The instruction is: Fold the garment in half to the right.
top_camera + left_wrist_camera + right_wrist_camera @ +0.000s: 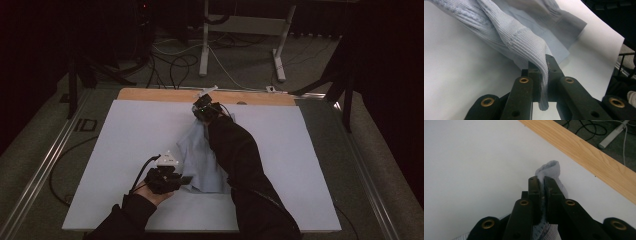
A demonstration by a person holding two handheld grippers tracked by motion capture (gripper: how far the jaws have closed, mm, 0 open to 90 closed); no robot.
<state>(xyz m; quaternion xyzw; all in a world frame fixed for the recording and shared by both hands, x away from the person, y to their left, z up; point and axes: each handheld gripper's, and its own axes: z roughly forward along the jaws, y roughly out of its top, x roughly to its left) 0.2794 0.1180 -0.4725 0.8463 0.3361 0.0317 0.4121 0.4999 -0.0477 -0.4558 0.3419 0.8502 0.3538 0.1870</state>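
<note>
A wide white sheet [125, 150] covers most of the table in the high view, filling the middle of the frame, with a strip of pale wooden table edge [150, 94] showing along its far side. In the right gripper view the same wood runs diagonally across the upper right.

On the sheet, at the centre of the high view, lies a pale blue ribbed knit garment [200, 157], stretched in a slanted band from the lower middle toward the upper middle. The person's dark right sleeve [240, 160] crosses over its right side.

The left gripper [184, 179], black with a white block on top, sits at the lower middle-left of the high view, at the near end of the garment. In the left gripper view its jaws are closed tight on a ribbed edge of the cloth [534, 57], which rises from between them toward the upper left of that frame; a short tail hangs below the pads.

The right gripper [204, 109] is at the upper middle of the high view, at the far end of the garment, near the wooden edge. In the right gripper view its jaws are clamped on a small bunched fold of the blue knit [549, 168], which pokes up above the tips at the frame's centre.
</note>
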